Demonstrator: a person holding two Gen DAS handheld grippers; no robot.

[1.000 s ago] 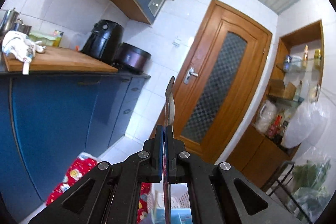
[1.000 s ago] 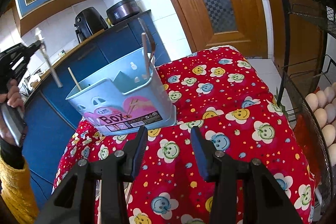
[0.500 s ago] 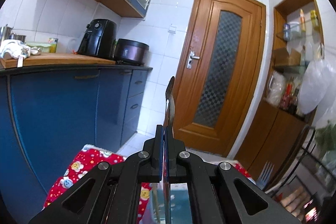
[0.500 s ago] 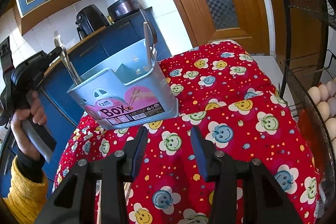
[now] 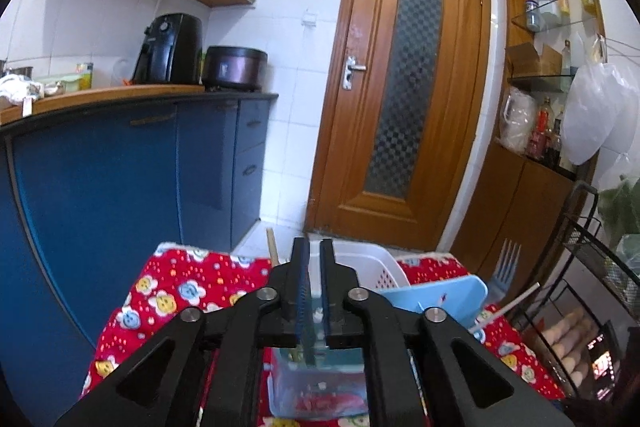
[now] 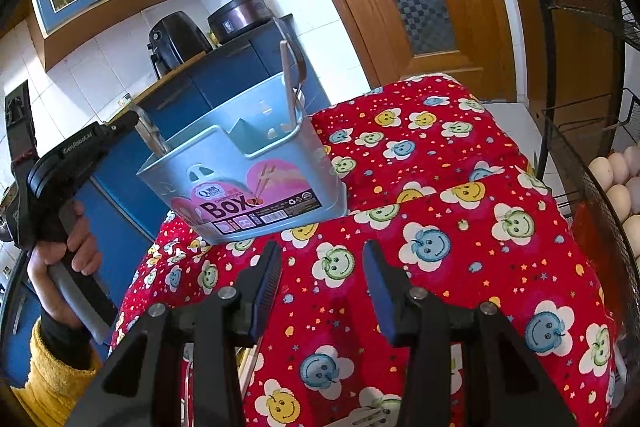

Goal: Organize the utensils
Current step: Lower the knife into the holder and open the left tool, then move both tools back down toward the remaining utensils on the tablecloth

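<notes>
A pale blue utensil box [image 6: 256, 163] labelled BOX stands on the red smiley tablecloth [image 6: 440, 187]. A beige handle and a dark spoon [image 6: 298, 67] lean in its far corner. My left gripper [image 6: 128, 119], held by a hand, is at the box's near left compartment. A metal utensil [image 6: 150, 131] slants from its tip down into the box. In the left wrist view the left gripper [image 5: 315, 247] hangs over the box [image 5: 436, 295]; its jaws are opening, with a narrow gap and no grip showing. My right gripper [image 6: 322, 267] is open over the cloth, holding nothing.
A blue fork [image 5: 506, 267] and a wooden stick [image 5: 273, 247] stand up from the box. A black wire rack [image 6: 600, 131] with eggs [image 6: 616, 171] borders the table on the right. Blue cabinets [image 5: 120, 167] are on the left, a wooden door [image 5: 400, 99] behind.
The left gripper came down to the box's left compartment. The utensil that stuck up above its fingers no longer does, and a gap has appeared between the pads. The right gripper stayed put.
</notes>
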